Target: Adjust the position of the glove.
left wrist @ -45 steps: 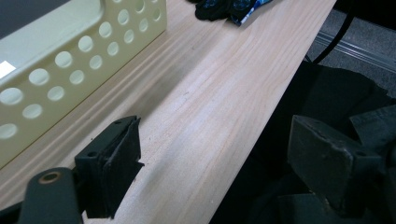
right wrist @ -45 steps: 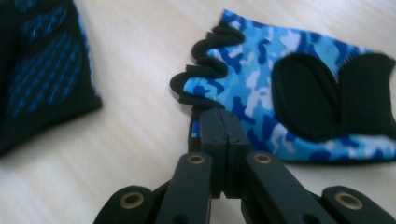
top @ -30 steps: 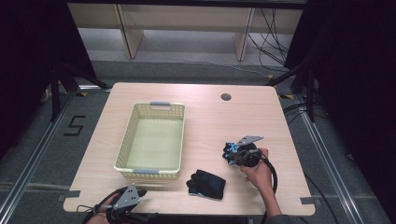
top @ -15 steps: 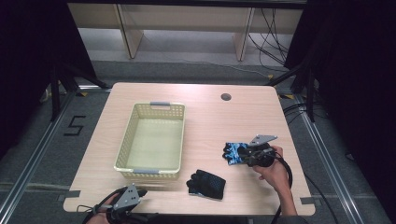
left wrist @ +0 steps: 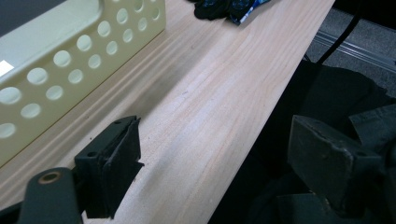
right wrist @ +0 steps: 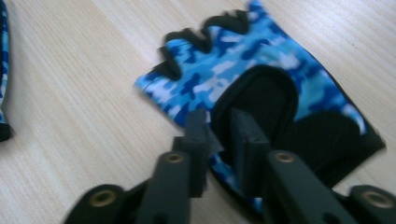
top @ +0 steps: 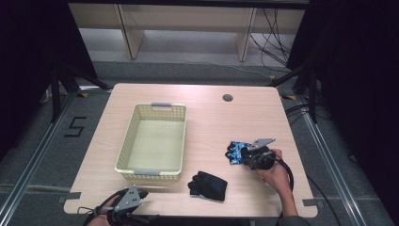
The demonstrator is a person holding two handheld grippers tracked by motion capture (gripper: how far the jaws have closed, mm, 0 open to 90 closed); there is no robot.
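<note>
We see the left gripper (left wrist: 210, 163) half off-table, jaws apart; right gripper (right wrist: 219, 135) pinches the blue camouflage glove (right wrist: 261, 79) at four o'clock

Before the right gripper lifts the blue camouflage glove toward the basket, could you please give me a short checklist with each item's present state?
1. Right gripper closed on the blue camouflage fingerless glove: ok, jaws pinch its edge.
2. Glove off the light wooden table: cannot tell.
3. Pale yellow perforated plastic basket empty: ok.
4. Left gripper clear of the path: ok, open at the near table edge.
5. Black glove apart from the held one: ok.
</note>
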